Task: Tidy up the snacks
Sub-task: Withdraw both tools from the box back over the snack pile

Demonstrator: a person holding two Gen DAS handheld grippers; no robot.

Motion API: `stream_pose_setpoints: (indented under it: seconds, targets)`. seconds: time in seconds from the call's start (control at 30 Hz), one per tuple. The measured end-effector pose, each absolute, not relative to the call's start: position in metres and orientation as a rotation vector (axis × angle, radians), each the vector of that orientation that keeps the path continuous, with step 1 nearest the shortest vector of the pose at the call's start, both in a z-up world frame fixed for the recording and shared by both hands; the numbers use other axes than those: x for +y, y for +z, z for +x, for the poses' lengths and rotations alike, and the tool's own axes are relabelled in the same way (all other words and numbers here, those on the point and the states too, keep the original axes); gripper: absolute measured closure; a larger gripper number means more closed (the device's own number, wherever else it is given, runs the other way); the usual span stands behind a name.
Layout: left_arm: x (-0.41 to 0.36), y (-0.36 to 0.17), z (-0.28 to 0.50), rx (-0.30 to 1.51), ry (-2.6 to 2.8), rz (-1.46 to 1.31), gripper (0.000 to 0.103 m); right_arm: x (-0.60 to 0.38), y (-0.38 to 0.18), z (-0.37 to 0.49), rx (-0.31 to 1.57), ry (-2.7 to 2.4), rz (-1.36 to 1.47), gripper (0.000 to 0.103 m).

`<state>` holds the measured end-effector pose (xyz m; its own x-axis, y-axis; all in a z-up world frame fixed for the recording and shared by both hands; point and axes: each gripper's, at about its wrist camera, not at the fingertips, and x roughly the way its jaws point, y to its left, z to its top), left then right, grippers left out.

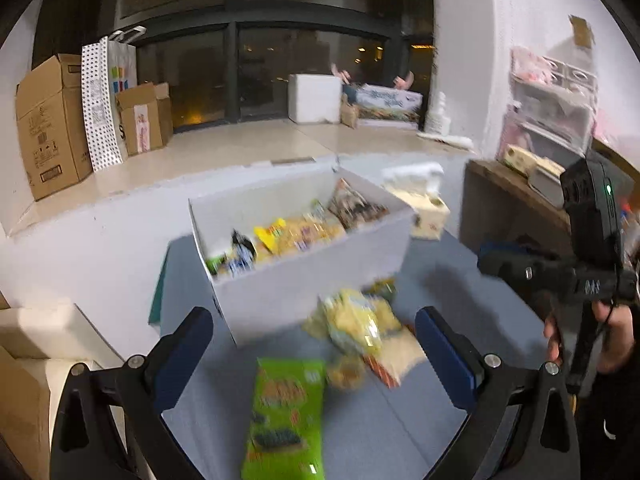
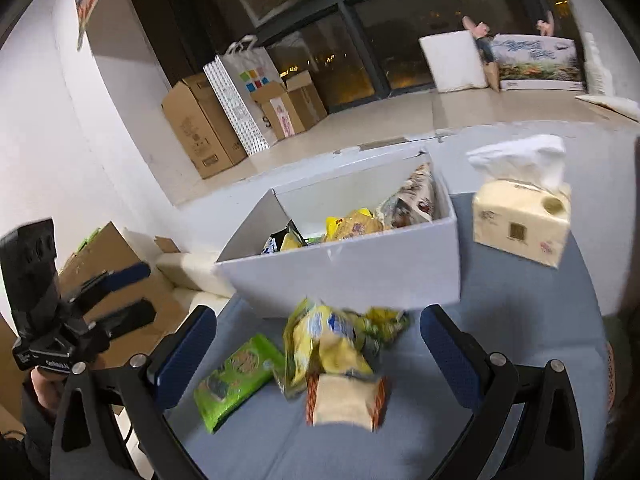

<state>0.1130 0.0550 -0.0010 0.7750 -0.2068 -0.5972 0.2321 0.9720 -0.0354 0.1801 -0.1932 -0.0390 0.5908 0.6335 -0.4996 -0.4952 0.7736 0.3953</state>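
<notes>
A white box stands on the grey-blue table and holds several snack packs. In front of it lies a loose pile of yellow snack bags, a beige and orange pack and a green pack. My left gripper is open and empty above the green pack. My right gripper is open and empty above the pile. Each gripper shows in the other's view: the right one and the left one.
A tissue pack stands right of the box. Cardboard boxes and bags line the floor by the dark windows. A wooden shelf stands to the right of the table. More cardboard lies left of the table.
</notes>
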Motion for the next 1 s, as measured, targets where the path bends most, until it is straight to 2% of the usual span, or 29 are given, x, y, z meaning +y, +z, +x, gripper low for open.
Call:
stream_pose_setpoints:
  seconds: [0.23, 0.43, 1.0]
  targets:
    - [0.041, -0.038, 0.056, 0.669, -0.232, -0.04, 0.0, -0.207, -0.069, 0.129, 0.688, 0.597, 0.205, 0.0]
    - [0.036, -0.062, 0.039, 0.702, -0.226, -0.085, 0.0, -0.196, -0.098, 0.122, 0.798, 0.561, 0.124, 0.0]
    - [0.054, -0.087, 0.054, 0.751, -0.185, -0.143, 0.0, -0.123, -0.131, 0.225, 1.002, 0.619, 0.223, 0.0]
